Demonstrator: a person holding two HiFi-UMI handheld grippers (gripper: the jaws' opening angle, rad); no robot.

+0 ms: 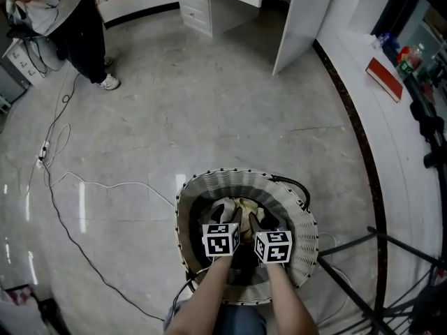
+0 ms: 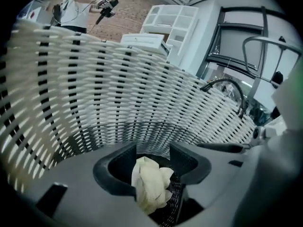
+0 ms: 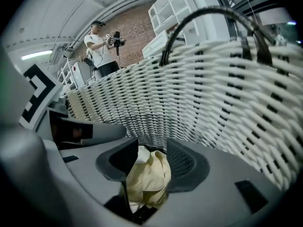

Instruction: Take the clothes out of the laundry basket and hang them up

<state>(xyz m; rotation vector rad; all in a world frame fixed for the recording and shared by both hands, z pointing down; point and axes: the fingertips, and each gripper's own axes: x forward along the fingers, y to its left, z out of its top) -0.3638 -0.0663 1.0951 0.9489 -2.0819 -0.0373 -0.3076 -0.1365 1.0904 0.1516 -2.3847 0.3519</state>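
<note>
No text, number or brand can be read anywhere (the red box point(image 1: 384, 79) shows too small).

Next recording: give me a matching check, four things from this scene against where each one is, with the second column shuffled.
1. laundry basket
2. yellow garment
3. red book
4. standing person

A. on the white counter at the right
B. on the floor, straight below the head camera
C. far across the floor, upper left
D. inside the woven basket

Pairs: 1-B, 2-D, 3-A, 4-C

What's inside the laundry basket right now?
A bunched pale yellow garment at the bottom, with both grippers reached in: left gripper jaws closing around it, right gripper jaws pinching it. Anything beneath the garment is covered.
</note>
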